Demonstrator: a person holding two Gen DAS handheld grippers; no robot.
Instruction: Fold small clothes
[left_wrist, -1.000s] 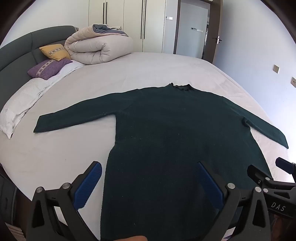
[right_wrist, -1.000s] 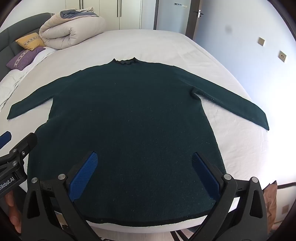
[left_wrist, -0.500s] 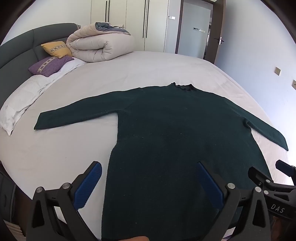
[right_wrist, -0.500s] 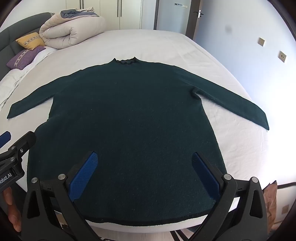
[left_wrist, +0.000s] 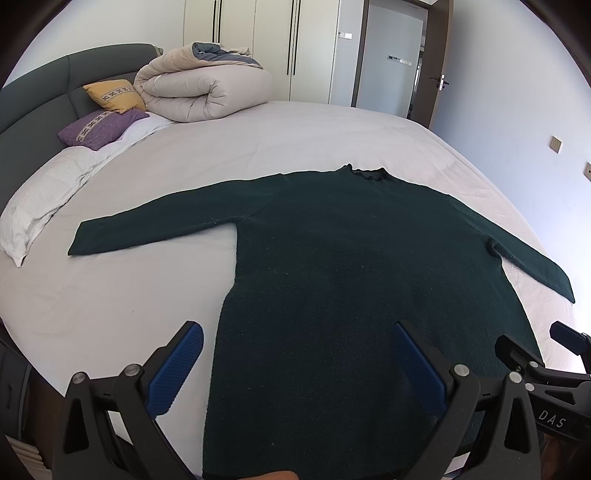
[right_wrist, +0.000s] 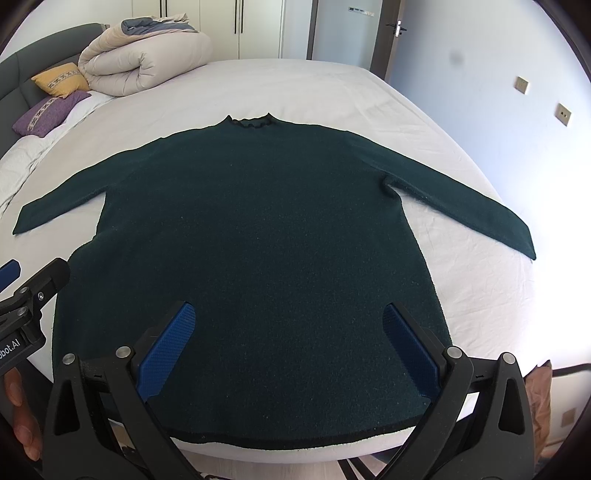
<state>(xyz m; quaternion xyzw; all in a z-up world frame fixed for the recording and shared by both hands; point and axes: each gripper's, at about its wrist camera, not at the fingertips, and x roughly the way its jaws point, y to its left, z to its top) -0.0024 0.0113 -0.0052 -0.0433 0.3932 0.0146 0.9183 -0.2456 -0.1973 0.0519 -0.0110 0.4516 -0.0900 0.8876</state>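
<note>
Holding both grippers over the near end of the bed (left_wrist: 332, 133), we keep each one spread wide with nothing between its fingers. Our left gripper (left_wrist: 297, 363) shows its two blue pads (left_wrist: 175, 369) far apart; the left pad sits over bare sheet just beside the sweater's edge, and the right pad sits over the knit body. We cannot tell whether either pad touches the fabric. Our right gripper (right_wrist: 290, 345) is equally wide, and both of its pads (right_wrist: 166, 347) frame the lower body of the sweater (right_wrist: 251, 240), just above the hem.

We see the dark green sweater lying flat on the white sheet. Its long axis runs from the hem at the near bed edge to the collar (right_wrist: 249, 122), which points away from us toward the wardrobe (left_wrist: 273, 48). Both sleeves lie spread outward, one to each side, angled slightly back toward us. In the right wrist view the hem lies along the mattress edge.

We hold the two grippers side by side, both aimed forward along the garment. The right gripper appears at the right border of the left wrist view, and the left gripper appears at the left border of the right wrist view, with our left hand (right_wrist: 22, 413) partly visible below it.

A rolled duvet (left_wrist: 199, 90) and two cushions (left_wrist: 107, 110) lie at the headboard (left_wrist: 44, 88).
</note>
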